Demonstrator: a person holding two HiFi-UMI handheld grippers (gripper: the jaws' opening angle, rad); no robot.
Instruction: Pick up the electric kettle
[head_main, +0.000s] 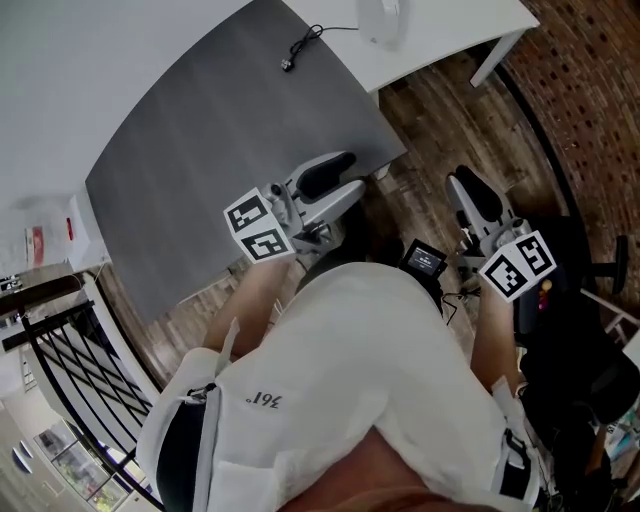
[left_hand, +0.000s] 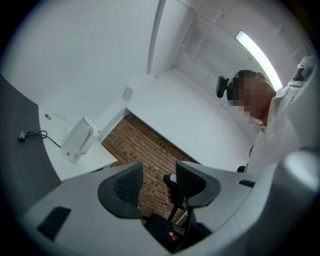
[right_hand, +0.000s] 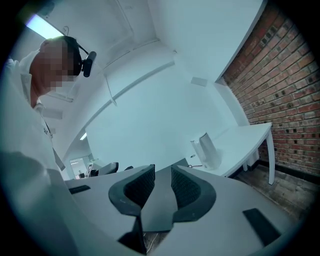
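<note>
White bench (head_main: 440, 40) at the far end of the room carries the electric kettle (head_main: 380, 18), standing upright, and a black cable (head_main: 300, 45) trails from the bench onto the grey carpet (head_main: 200, 140). Both the left tool (left_hand: 157, 175) and the right tool (right_hand: 162, 185) are well apart from the kettle, each released with nothing between its jaws. I judge that a grip on the smooth body could slip or tip the kettle, and the cable may catch a foot on the way

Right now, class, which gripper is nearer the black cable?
Left. In the head view the left gripper is below the black cable, slightly to its right; the right gripper is farther off, down and right.
</note>
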